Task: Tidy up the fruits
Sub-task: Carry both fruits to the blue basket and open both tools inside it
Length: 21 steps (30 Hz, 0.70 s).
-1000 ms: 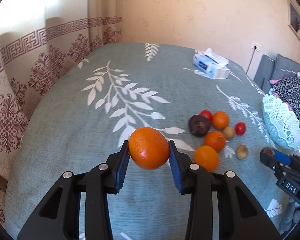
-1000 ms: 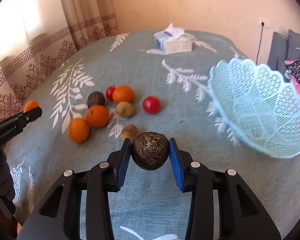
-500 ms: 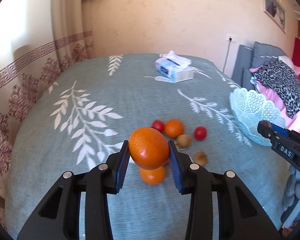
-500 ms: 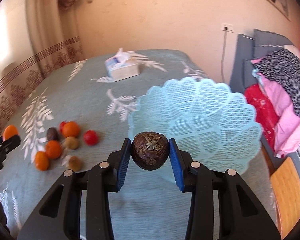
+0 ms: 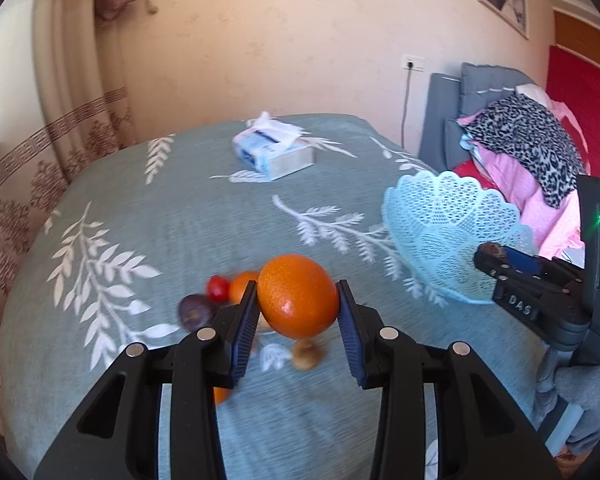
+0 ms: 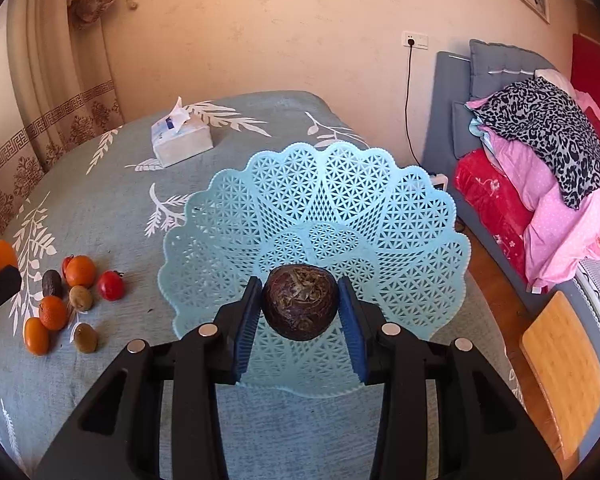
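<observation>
My left gripper (image 5: 298,314) is shut on an orange (image 5: 298,296), held above the fruit pile on the bed. My right gripper (image 6: 300,312) is shut on a dark brown round fruit (image 6: 300,300), held over the near part of the light blue lattice basket (image 6: 340,200). The basket also shows in the left wrist view (image 5: 440,224), with the right gripper (image 5: 496,256) at its near right rim. On the bed lie several oranges (image 6: 80,271), a red tomato (image 6: 111,285), a dark fruit (image 6: 52,283) and brownish kiwis (image 6: 85,338).
A tissue box (image 6: 181,140) sits at the far side of the grey-green leaf-print bedspread (image 6: 100,200). A curtain (image 6: 52,80) hangs at the left. A headboard and piled clothes (image 6: 548,152) stand at the right. A wooden stool (image 6: 564,368) is at the lower right.
Both grippers have swung right toward the basket with their fruit. The right gripper now holds the brown fruit over the basket; the left has come closer above the fruit pile.
</observation>
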Available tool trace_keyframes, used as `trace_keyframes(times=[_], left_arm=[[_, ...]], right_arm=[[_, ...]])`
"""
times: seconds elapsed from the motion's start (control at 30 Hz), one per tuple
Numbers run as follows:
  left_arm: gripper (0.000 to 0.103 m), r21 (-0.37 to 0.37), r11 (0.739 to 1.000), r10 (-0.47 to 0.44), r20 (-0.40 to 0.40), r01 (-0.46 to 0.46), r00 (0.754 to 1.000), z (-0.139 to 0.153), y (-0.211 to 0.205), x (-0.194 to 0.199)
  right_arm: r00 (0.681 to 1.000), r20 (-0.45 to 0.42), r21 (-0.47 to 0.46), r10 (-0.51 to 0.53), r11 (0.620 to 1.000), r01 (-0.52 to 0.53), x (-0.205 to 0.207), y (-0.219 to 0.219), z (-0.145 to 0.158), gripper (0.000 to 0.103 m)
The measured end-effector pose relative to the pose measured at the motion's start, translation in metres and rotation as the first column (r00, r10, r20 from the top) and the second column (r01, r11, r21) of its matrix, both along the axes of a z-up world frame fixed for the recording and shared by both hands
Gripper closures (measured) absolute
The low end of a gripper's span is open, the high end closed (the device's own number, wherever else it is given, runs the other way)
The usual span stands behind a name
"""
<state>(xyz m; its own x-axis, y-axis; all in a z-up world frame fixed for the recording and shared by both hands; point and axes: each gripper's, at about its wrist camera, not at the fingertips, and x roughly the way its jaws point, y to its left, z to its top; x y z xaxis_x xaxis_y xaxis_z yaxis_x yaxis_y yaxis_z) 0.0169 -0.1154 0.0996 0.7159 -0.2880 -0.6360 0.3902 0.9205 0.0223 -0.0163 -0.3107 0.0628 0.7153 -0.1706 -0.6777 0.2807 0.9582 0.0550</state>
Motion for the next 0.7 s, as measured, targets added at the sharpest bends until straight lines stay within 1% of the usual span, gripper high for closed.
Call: trace_keyframes(times=[0.13,0.2,0.43,0.7], left_arm=[[0.064,-0.001,0.999,-0.041,-0.003,0.041,0.999,0.001,-0.021,0.003],[0.064,0.000,0.998,-0.060,-0.005,0.060,0.998,0.000,-0.032,0.004],[0.064,-0.008,0.992,-0.125,-0.019,0.124,0.992,-0.002,-0.065,0.014],[0.064,-0.034,0.982,-0.186,-0.060,0.184,0.981,-0.010,-0.099,0.031]], right_arm=[[1.000,0.008,0.002,-0.013,1.000,0.013,-0.001,-0.004,0.001,0.059],[0.999,0.022,-0.014,-0.026,1.000,0.026,-0.004,-0.005,0.003,0.052],[0.998,0.041,-0.026,-0.052,0.998,0.053,-0.009,-0.012,0.007,0.052],[0.995,0.066,-0.032,-0.080,0.996,0.083,-0.017,-0.019,0.013,0.052]])
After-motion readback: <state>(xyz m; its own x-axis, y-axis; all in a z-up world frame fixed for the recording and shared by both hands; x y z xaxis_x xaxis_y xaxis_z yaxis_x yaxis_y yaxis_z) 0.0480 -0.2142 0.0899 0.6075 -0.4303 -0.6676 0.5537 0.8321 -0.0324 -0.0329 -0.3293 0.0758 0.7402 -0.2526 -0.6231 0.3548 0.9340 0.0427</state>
